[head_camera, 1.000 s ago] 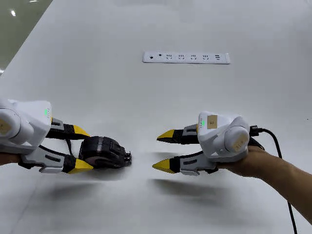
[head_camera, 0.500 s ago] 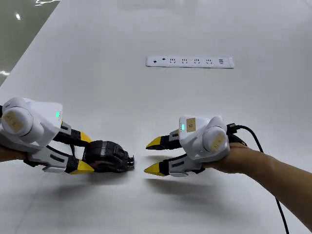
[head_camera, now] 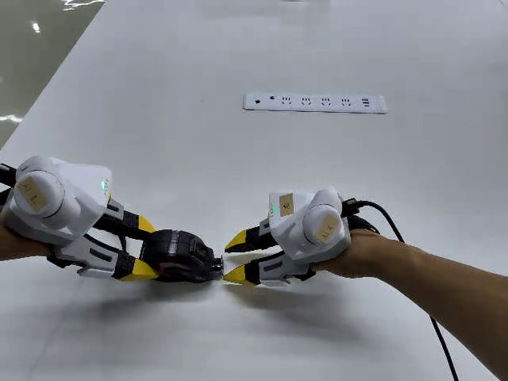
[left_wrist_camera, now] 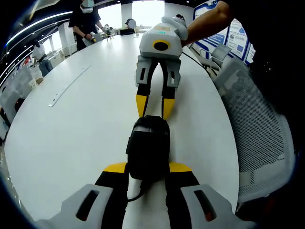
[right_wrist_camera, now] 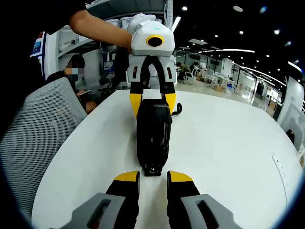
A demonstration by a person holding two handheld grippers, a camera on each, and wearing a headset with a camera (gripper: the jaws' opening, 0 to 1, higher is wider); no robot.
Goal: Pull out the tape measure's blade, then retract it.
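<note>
Closest in, the left gripper (head_camera: 145, 248) was clenched on the black rubber-cased tape measure (head_camera: 181, 255), one yellow-tipped jaw on each flat side of the case. The case sat low on the white tabletop (head_camera: 159, 119), on the near side of the long white power strip (head_camera: 315, 102) and off to its left, well apart from it.

And the direction: the case's long axis ran left to right, roughly parallel to the power strip, with the small metal blade hook (head_camera: 216, 262) at its right-hand end. The left gripper view had the tape measure (left_wrist_camera: 148, 148) running straight ahead from the left gripper (left_wrist_camera: 147, 167).

Nose to nose with it came the right gripper (head_camera: 233, 258), also nearer than the power strip and below its left end. Its jaws stood released, a narrow gap between them and nothing held. The right gripper view put the hook end of the tape measure (right_wrist_camera: 153, 131) just ahead of the right gripper (right_wrist_camera: 153, 177). Whether the tips touched the case could not be told.

A black cable (head_camera: 397, 238) trailed back from the right gripper along the person's forearm.
</note>
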